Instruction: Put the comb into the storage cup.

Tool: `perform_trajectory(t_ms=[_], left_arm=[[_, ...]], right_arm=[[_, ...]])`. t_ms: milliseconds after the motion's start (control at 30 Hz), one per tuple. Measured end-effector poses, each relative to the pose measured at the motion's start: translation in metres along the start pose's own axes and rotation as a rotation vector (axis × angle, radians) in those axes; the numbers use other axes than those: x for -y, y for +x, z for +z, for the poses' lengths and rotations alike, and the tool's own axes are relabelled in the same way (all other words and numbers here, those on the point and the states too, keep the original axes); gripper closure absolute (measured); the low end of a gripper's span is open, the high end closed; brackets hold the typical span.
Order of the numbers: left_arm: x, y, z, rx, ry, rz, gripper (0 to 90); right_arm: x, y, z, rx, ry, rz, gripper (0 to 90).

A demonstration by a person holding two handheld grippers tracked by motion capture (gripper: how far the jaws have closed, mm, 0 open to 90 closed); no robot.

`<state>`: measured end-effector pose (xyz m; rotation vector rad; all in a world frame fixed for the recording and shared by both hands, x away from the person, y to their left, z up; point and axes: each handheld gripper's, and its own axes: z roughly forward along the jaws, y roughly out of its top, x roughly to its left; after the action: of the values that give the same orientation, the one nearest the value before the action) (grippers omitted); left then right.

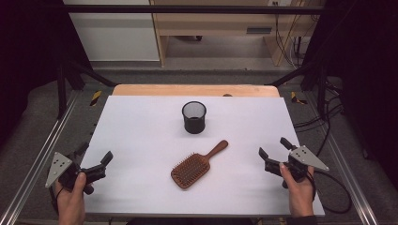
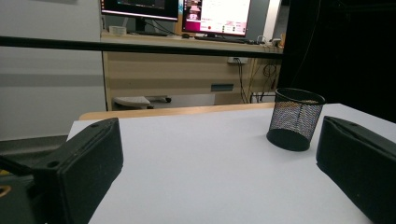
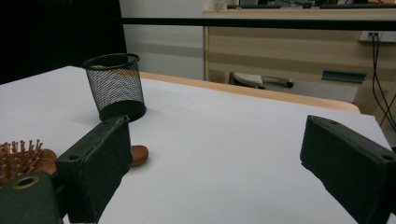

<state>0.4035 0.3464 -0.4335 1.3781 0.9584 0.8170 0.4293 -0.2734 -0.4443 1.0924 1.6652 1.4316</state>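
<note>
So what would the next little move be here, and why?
Probably the right gripper reaches in toward the hairbrush. Both grippers are open and empty at the table's edges, the brush's handle points toward the mesh cup, and the right one looks slightly nearer it.

In the right gripper view, the hairbrush is cut off by the picture's left edge, and the near black jaw hides the middle of its handle, so that just the bristled head's corner and the rounded handle tip show. In the left gripper view, the mesh cup has its lower right side covered by the far jaw. In the high view, the worktop near edge runs under the person's forearms, and the cup's inside is too dark to tell.
</note>
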Motion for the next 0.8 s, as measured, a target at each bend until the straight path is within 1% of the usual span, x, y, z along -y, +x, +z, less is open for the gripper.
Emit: perform_trajectory(t_ms=[67,167,233,300,367,400,433,467,500,600,733,800], left_arm=[[0.000,0.000,0.000,0.001,0.003,-0.001,0.8],[0.000,-0.001,0.001,0.002,0.005,0.002,0.8],[0.000,-0.001,0.002,0.000,0.006,0.002,0.8],[0.001,-0.001,0.002,-0.002,0.008,0.002,0.8],[0.002,-0.001,0.001,-0.004,0.013,0.004,0.8],[0.002,-0.001,0.001,-0.004,0.015,0.004,0.8],[0.002,-0.001,0.001,-0.004,0.017,0.003,0.8],[0.002,-0.001,0.001,-0.003,0.016,0.002,0.9],[0.002,-0.001,0.001,-0.001,0.015,0.002,0.9],[0.001,-0.002,0.001,0.004,0.015,0.007,0.9],[0.001,-0.002,0.002,0.002,0.016,0.003,0.9],[0.002,-0.002,0.003,-0.001,0.017,0.003,0.9]], right_arm=[[0.000,0.001,0.000,-0.007,0.006,-0.005,13.4],[-0.001,0.003,0.000,-0.015,-0.001,-0.002,13.0],[-0.001,0.005,0.002,-0.030,0.007,0.005,12.0],[-0.001,0.006,0.003,-0.030,0.009,0.008,11.6],[-0.001,0.006,0.006,-0.018,0.038,0.070,10.5],[-0.001,0.006,0.006,-0.018,0.038,0.070,10.5],[0.000,0.007,0.007,-0.015,0.056,0.089,10.3],[0.000,0.010,0.009,-0.013,0.084,0.079,9.6],[0.000,0.010,0.009,-0.013,0.084,0.079,9.6],[0.000,0.015,0.010,-0.004,0.117,0.069,6.4],[-0.001,0.014,0.014,0.016,0.107,0.089,7.0],[-0.001,0.014,0.017,0.021,0.124,0.090,10.9]])
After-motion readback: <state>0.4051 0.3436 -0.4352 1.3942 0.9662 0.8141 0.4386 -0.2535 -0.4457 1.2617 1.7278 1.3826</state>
